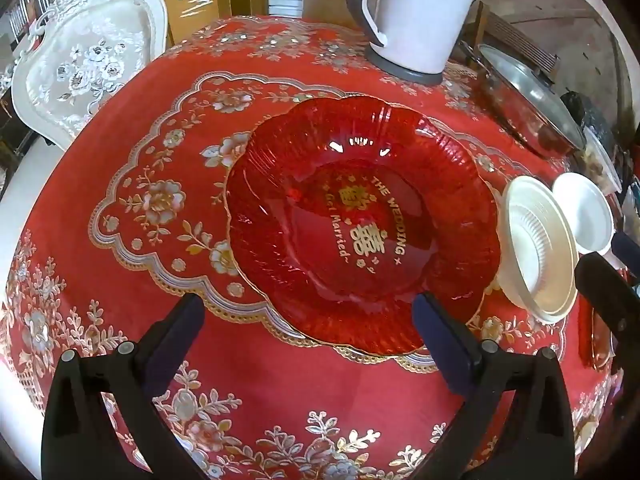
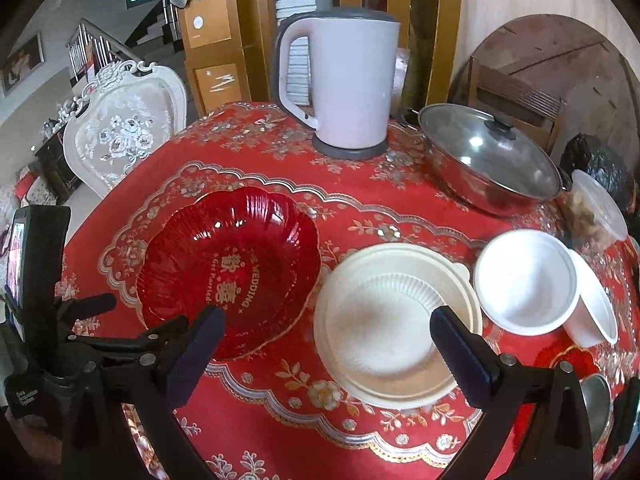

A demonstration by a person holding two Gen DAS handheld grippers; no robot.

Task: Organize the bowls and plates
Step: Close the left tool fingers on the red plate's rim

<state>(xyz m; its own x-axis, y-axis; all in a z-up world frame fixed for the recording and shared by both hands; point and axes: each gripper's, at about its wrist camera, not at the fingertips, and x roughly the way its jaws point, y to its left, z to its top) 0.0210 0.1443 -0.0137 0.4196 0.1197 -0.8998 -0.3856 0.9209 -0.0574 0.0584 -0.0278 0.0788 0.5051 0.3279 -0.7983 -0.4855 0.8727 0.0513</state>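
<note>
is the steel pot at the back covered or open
Covered. In the right wrist view a glass lid with a dark knob sits on the steel pot, closing its rim. What is inside cannot be told.

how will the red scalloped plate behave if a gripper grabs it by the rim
The red plate looks glossy, so its rim is probably slippery. It seems rigid and thin, likely light, perhaps brittle. Wide and shallow on the tablecloth, it should slide rather than tip.
</note>
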